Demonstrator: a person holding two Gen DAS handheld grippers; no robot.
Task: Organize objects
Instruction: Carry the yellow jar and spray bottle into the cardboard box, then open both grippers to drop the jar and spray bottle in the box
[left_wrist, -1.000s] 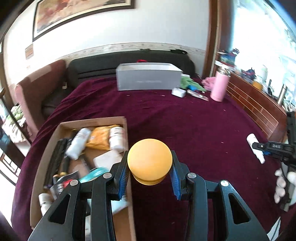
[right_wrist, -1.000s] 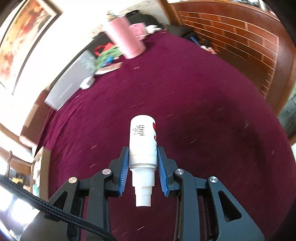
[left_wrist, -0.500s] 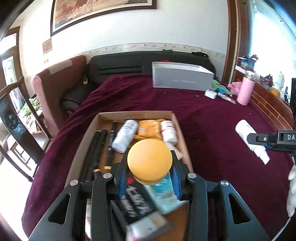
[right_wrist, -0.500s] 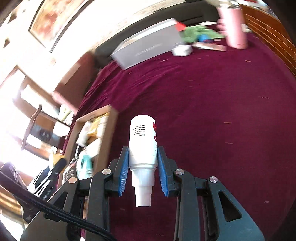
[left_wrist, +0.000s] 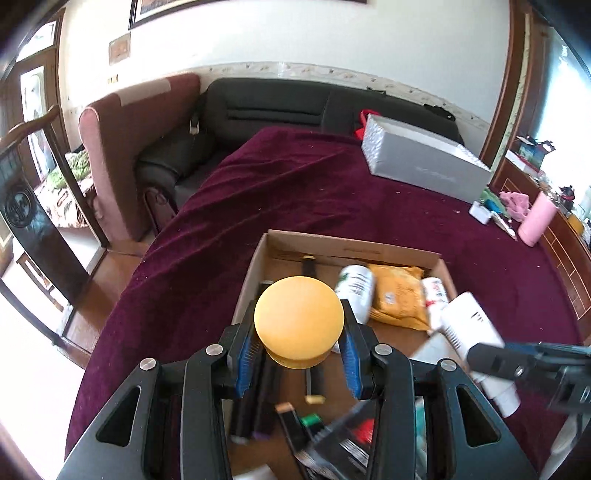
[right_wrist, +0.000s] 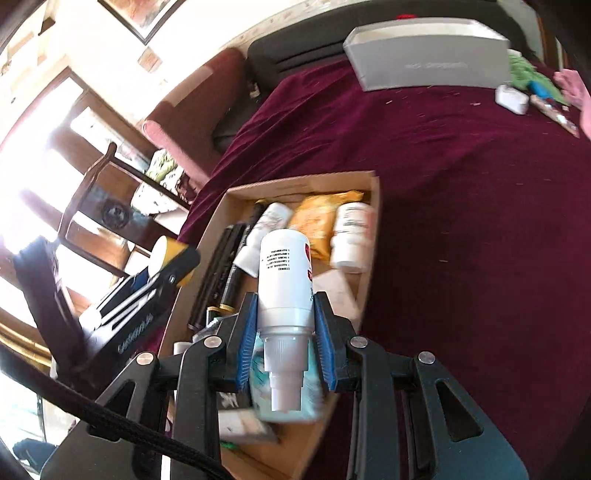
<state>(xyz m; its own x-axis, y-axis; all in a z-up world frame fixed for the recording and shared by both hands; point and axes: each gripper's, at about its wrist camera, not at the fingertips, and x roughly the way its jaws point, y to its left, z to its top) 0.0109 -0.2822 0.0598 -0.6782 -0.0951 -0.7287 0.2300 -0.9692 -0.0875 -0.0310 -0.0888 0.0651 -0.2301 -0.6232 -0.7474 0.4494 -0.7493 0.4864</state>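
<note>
You're gripping the yellow-capped jar (left_wrist: 298, 322) in the left gripper (left_wrist: 298, 357) over the cardboard box (left_wrist: 351, 246) | right gripper (right_wrist: 285, 350) clamping the white spray bottle (right_wrist: 283, 280) at your 3 o'clock — light, slick plastic — keep pads mid-body.

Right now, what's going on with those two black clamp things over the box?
A person is tidying loose items into a cardboard box on a maroon bedspread. The left gripper is clamped on a yellow round-capped jar, and the right gripper is clamped on a white spray bottle. Both hang over the box, which already holds bottles, a yellow packet and dark tubes. Neither item has been let go yet.
</note>
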